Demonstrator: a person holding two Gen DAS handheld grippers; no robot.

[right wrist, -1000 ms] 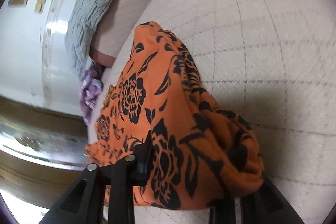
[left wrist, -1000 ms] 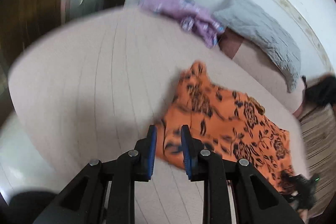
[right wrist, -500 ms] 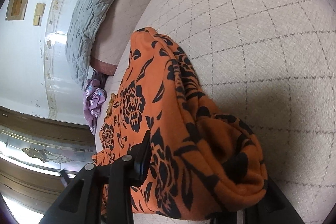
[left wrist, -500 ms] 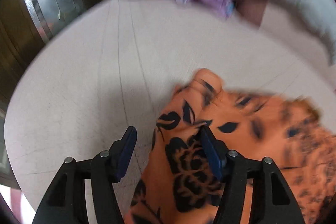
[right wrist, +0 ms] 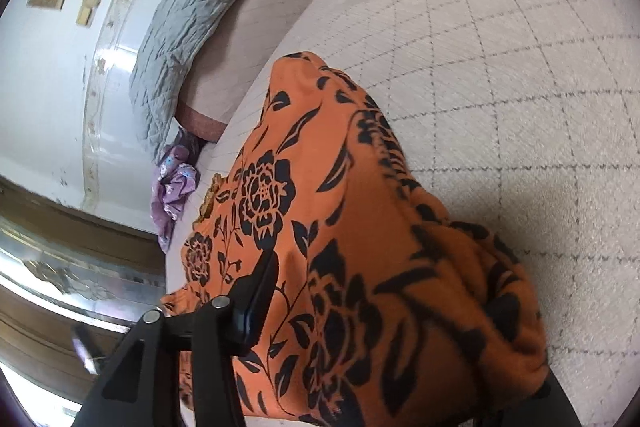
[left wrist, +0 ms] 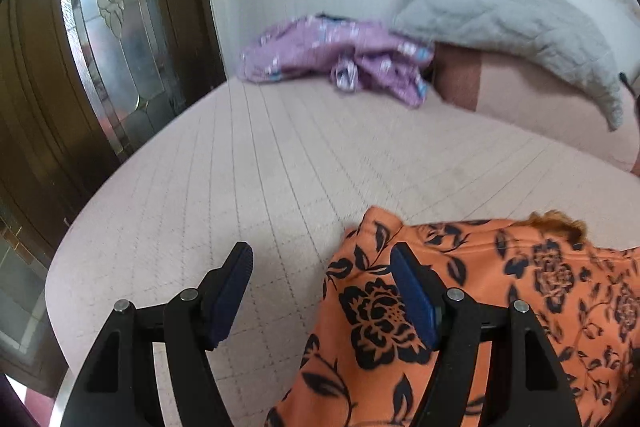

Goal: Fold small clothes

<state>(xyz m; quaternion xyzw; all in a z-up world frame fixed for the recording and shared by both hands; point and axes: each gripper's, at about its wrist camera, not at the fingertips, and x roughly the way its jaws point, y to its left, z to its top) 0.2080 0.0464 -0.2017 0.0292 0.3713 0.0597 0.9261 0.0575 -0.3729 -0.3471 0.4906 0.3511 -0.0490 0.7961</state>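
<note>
Fingers [left wrist: 236, 283] of the tilted-down left gripper [left wrist: 324, 291] stand wide, just opened, beside the orange garment [left wrist: 500, 291].

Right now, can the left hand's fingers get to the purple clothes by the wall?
Probably yes. The left gripper is open, and only bare bed cover lies between it and the purple clothes. They sit far across the bed, so it would take a long reach.

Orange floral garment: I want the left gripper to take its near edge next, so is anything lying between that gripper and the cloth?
Nothing visible does. The left gripper is open, and the orange floral garment already lies partly between its fingers. The purple garment and grey pillow lie far back.
</note>
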